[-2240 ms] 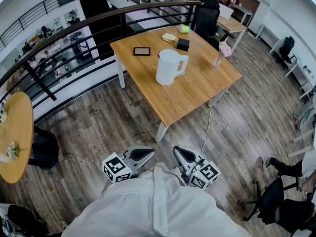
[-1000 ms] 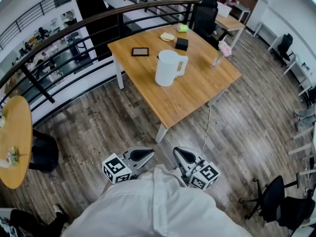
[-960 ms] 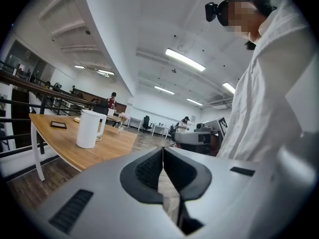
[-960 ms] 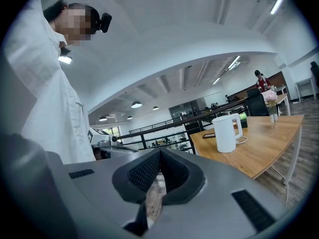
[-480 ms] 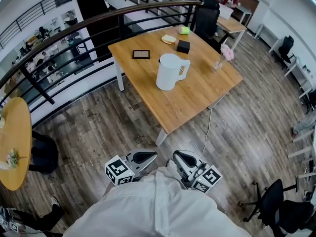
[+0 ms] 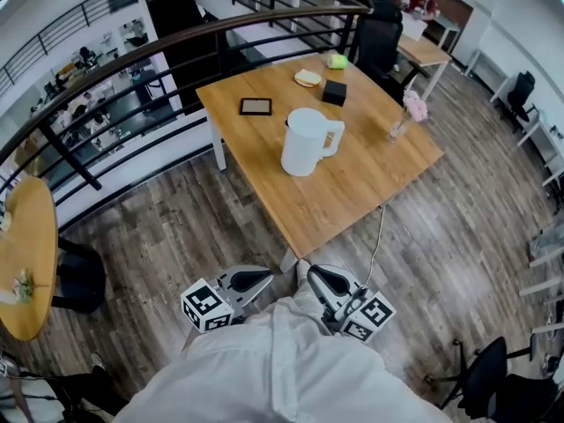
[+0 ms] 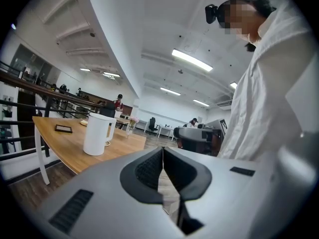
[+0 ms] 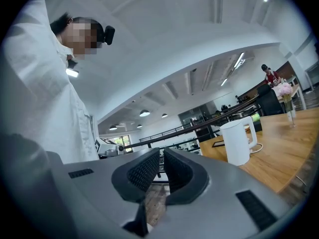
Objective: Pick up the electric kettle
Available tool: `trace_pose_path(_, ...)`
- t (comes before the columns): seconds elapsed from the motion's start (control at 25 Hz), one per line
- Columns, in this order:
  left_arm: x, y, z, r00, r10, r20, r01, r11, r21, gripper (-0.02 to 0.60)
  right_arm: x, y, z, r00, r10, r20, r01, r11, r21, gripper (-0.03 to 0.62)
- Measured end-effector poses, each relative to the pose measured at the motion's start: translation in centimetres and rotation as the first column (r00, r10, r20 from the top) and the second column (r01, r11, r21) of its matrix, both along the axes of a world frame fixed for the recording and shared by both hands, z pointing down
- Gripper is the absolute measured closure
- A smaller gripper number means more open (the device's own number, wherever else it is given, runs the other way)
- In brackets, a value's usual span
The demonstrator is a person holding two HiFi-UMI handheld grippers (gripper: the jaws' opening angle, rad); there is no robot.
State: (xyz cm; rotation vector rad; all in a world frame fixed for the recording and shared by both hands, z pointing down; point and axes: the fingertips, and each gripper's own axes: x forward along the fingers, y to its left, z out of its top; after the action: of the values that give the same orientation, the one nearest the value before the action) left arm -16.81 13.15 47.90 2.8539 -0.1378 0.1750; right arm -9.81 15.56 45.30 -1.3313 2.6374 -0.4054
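Kettle (image 6: 308, 143) sits mid-table (image 6: 352, 192). Left gripper (image 6: 263, 278) and right gripper (image 6: 315, 273) hang well short of the table, both clamped closed on nothing.

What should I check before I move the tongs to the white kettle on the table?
1. Kettle upright on the table, handle free: ok.
2. Left tongs and right tongs empty: ok.
3. Tongs opened for the handle: not ok, both shut.
4. Tongs near the kettle: not ok, both close to the person's body, short of the table.
5. White cable unplugged from the kettle: cannot tell.
6. Flower vase and black box apart from the kettle: ok.
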Motion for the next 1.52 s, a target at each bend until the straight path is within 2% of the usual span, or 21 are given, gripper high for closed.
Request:
trace_pose_path(0.32,3.3,-5.8,0.3,0.997,-0.072,0.004,0.072,0.997,-0.005,0.575,3.8,-6.3,0.5,0.998,-0.060,-0.004,0.060,0.998,0.001,0.577)
trace_pose_path(0.48,5.5,-7.9,0.7,0.997,-0.078,-0.001,0.078,0.997,-0.025,0.575,5.9,-8.7,0.7,0.998,-0.067,-0.001,0.067,0.998,0.001,0.577)
trace_pose_path(0.76,8.8,-10.4,1.5,0.998,-0.063,-0.009,0.063,0.996,-0.064,0.575,9.9,-12.0,1.8,1.000,-0.025,0.006,0.025,0.999,-0.031,0.577)
trace_pose_path(0.96,10.2,-12.0,1.5,0.999,-0.052,0.000,0.052,0.996,-0.066,0.575,12.4,-14.3,2.1,1.000,0.018,-0.003,-0.018,0.999,-0.035,0.577)
trace_pose_path(1.24,11.2,-14.8,-0.6,0.994,-0.106,0.002,0.106,0.993,-0.059,0.575,16.2,-18.8,3.0,0.991,0.069,-0.111,-0.075,0.996,-0.053,0.577)
trace_pose_path(1.52,13.1,-17.5,-2.1,0.985,-0.171,-0.005,0.171,0.983,-0.064,0.575,20.8,-23.3,4.9,0.986,0.094,-0.134,-0.108,0.989,-0.101,0.577)
